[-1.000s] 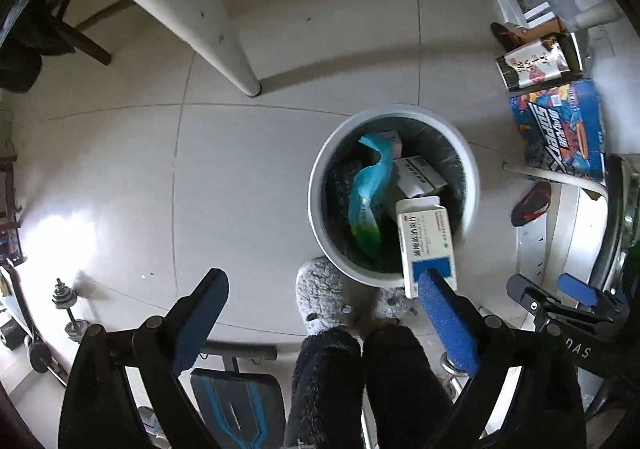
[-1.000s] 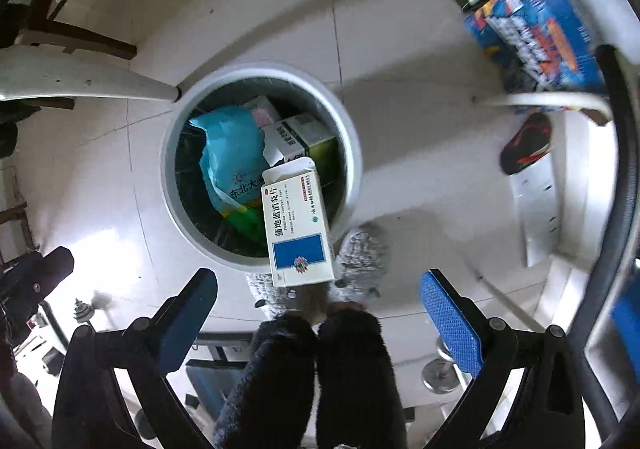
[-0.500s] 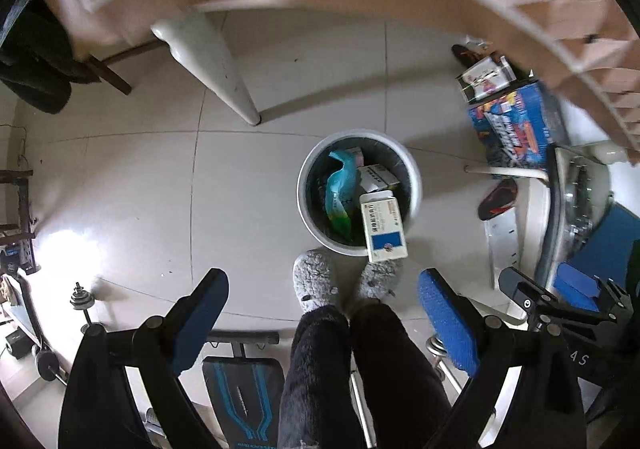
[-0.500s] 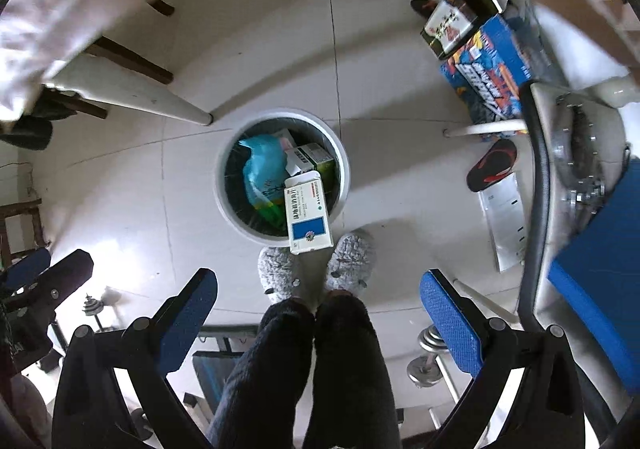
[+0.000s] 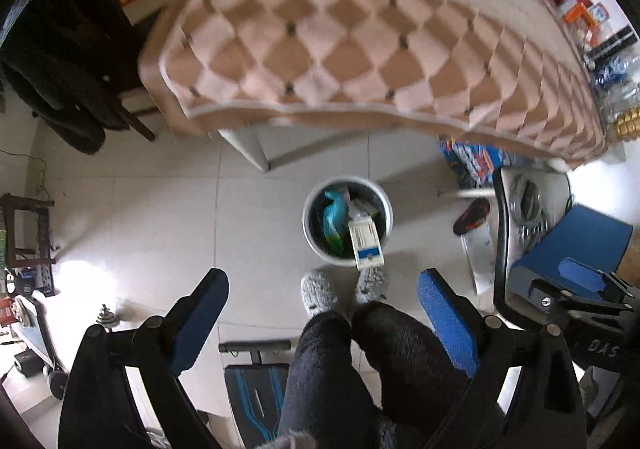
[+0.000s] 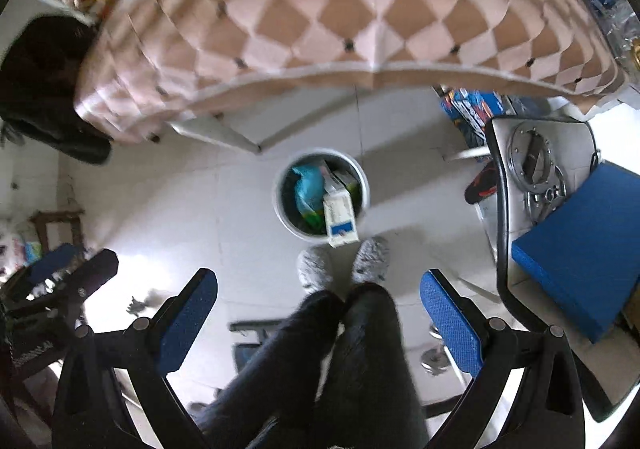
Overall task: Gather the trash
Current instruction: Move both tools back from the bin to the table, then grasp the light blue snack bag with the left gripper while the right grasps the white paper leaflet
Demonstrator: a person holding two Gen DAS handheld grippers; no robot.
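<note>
**Both tongs held high over a full trash bin**

The left tongs (image 5: 322, 323) are wide apart and hold nothing. The right tongs (image 6: 318, 319) are wide apart too, with nothing between the blue pads. Both hang high above the floor (image 5: 160, 217), well away from the bin.

What could go wrong: the white and blue box (image 5: 366, 245) leans on the rim of the trash bin (image 5: 310, 237), on the side near the grey slippers (image 5: 318, 291). Part of it sticks out past the rim. I think it could tip and fall onto the floor if a foot bumps the bin. Then it would need picking up again. The bin also looks quite full, so more trash dropped from this high up may bounce off the pile and land outside. The pictures are blurry at the edges, so small bits of trash on the floor or desk would be hard to spot.

How the trash looks: the bin is round and white with a dark inside. It stands on the floor, in front of the desk with the pink and brown checked cloth (image 5: 360, 45). In it are a teal bag (image 6: 308, 185) on the left, a green and white box (image 6: 344, 177) in the middle, and the white and blue box in front
</note>
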